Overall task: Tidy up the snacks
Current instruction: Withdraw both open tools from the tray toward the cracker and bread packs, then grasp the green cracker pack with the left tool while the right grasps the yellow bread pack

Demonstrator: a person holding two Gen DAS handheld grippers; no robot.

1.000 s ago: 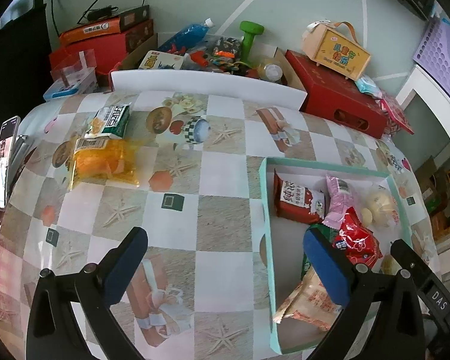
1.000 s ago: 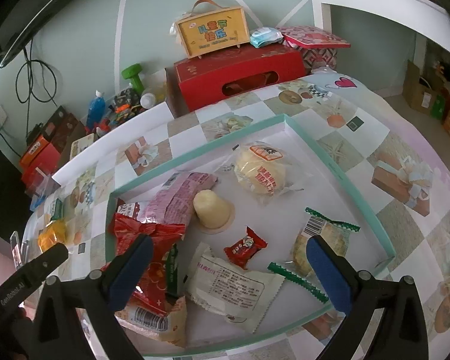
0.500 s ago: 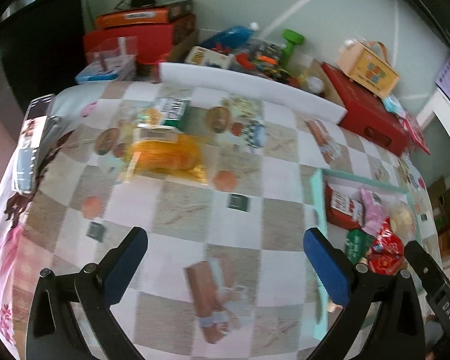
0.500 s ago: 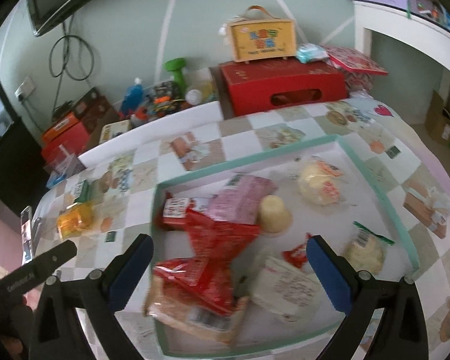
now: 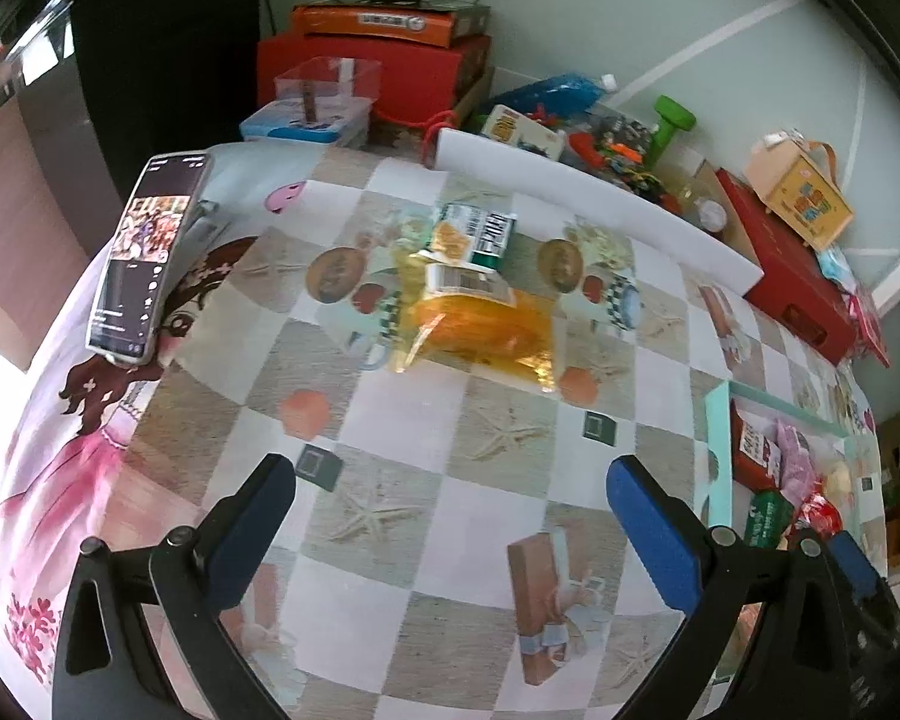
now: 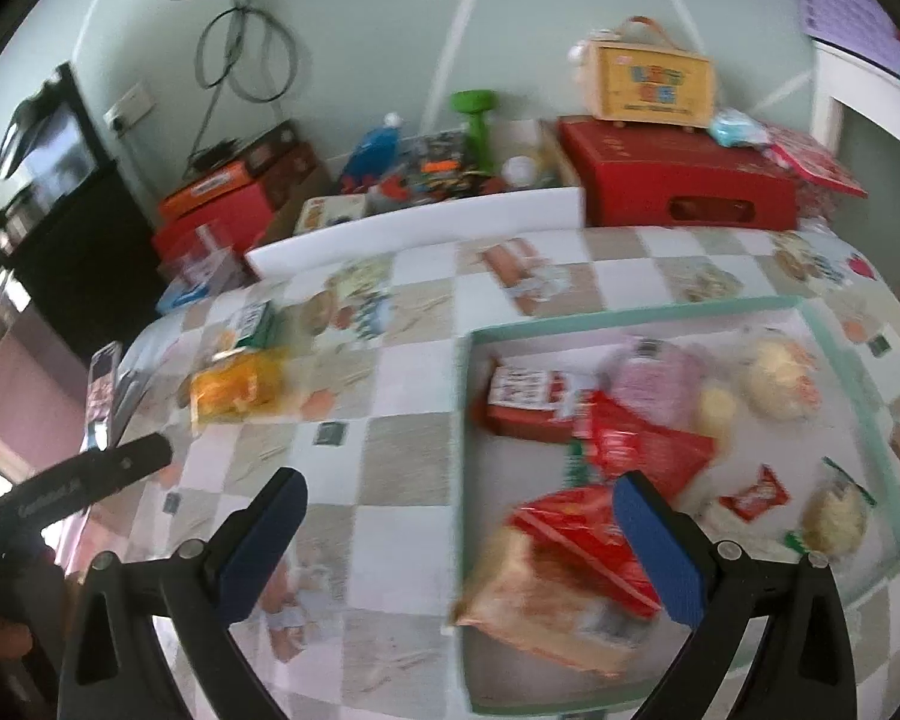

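Note:
An orange snack bag (image 5: 480,327) and a green-and-white packet (image 5: 477,234) lie loose on the checked tablecloth, straight ahead of my open, empty left gripper (image 5: 450,516). The same orange snack bag (image 6: 237,384) and green-and-white packet (image 6: 252,324) show blurred at the left of the right wrist view. The teal-rimmed tray (image 6: 463,420) holds several snacks: red packets (image 6: 636,450), a pink pack (image 6: 654,378), a tan bag (image 6: 540,588), round buns. My right gripper (image 6: 459,546) hangs open and empty over the tray's left rim. In the left wrist view, the teal-rimmed tray (image 5: 717,456) sits at far right.
A phone (image 5: 144,258) leans at the table's left edge. Behind the table stand red boxes (image 5: 372,72), a clear container (image 5: 324,102), a green dumbbell (image 5: 672,126), a white board (image 5: 594,204), a red case (image 6: 678,180) with a yellow toy box (image 6: 654,84). The left gripper's body (image 6: 84,486) shows at left.
Both grippers swung left: the orange bag moved to the centre of the left view and the tray slid to its right edge; the right view shifted from tray centre to its left rim.

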